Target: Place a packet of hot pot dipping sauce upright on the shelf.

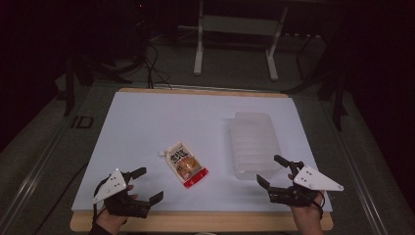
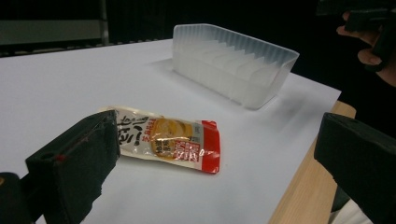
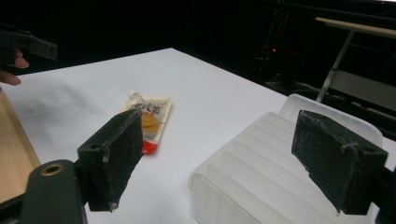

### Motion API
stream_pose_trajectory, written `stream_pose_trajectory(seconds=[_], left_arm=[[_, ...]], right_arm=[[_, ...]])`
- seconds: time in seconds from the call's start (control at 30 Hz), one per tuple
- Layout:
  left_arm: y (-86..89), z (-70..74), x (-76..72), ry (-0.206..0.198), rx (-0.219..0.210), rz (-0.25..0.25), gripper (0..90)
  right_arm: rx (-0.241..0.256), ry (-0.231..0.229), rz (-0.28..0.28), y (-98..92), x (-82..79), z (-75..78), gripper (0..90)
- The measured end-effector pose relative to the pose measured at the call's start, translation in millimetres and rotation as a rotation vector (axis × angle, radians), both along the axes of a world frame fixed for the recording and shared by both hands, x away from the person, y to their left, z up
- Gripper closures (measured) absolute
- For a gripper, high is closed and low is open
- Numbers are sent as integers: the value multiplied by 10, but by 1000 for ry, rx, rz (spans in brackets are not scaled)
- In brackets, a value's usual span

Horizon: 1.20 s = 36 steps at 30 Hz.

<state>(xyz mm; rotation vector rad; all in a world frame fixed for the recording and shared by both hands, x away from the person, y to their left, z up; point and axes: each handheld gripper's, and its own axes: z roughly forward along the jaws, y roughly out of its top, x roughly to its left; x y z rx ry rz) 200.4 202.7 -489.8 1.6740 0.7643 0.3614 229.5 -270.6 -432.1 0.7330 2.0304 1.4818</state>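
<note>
Left gripper [image 1: 142, 185], jaws wide, waits at seven o'clock; the sauce pouch [image 1: 185, 164] lies flat at table centre, the ribbed clear tray [image 1: 252, 144] beside it. Right gripper [image 1: 273, 170] gapes at four o'clock. Best pinch: the pouch's red edge.

A dim lab set up for recording.

A wooden table [image 1: 205, 221] under a white sheet [image 1: 161, 122] stands lit among darkness, cables [image 1: 152, 63] trailing over grey carpet [image 1: 235, 63], with a white metal stand [image 1: 198, 54] and dark tripod legs [image 1: 337, 98] around it.
</note>
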Motion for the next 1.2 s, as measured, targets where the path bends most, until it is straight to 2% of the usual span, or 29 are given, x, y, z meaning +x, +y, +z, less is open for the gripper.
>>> stream_pose_trajectory(seconds=[0.1,0.23,0.33,0.4,0.43,0.53,0.6,0.67,0.77,0.83,0.9,0.93,1.03,1.07,1.1,1.2], left_arm=[[-12,4,-3,8,7,-6,5],[-27,48,-17,31,-29,-19,6],[-12,89,15,91,-32,-36,5],[10,116,65,115,-38,-60,5],[10,116,65,115,-38,-60,5],[18,153,111,109,4,-67,5],[25,171,143,106,8,-73,5],[27,193,168,88,13,-75,5],[16,228,238,69,47,-85,5],[19,260,340,81,28,-96,6],[21,271,375,82,30,-102,29],[19,280,404,73,35,-96,29],[28,304,537,81,35,-85,29],[28,304,537,81,35,-85,29],[34,307,569,81,39,-77,29],[60,313,664,81,49,-58,29]], right_arm=[[-2,1,-1,0,-6,3,163],[-7,6,3,13,-16,11,157],[-9,9,4,16,-13,9,151],[-7,13,2,18,-15,15,140],[-5,14,0,19,-22,20,140],[-7,3,-1,18,-32,34,138],[-9,5,7,24,-36,37,135],[-10,8,10,29,-37,36,131],[-3,16,22,43,-37,34,116],[16,24,42,49,-43,41,111],[16,31,54,58,-46,45,110],[16,31,54,58,-46,45,110],[11,56,54,85,-33,33,107],[18,60,40,90,-32,33,107],[18,68,51,91,-26,33,107],[26,61,34,94,-28,35,107]])
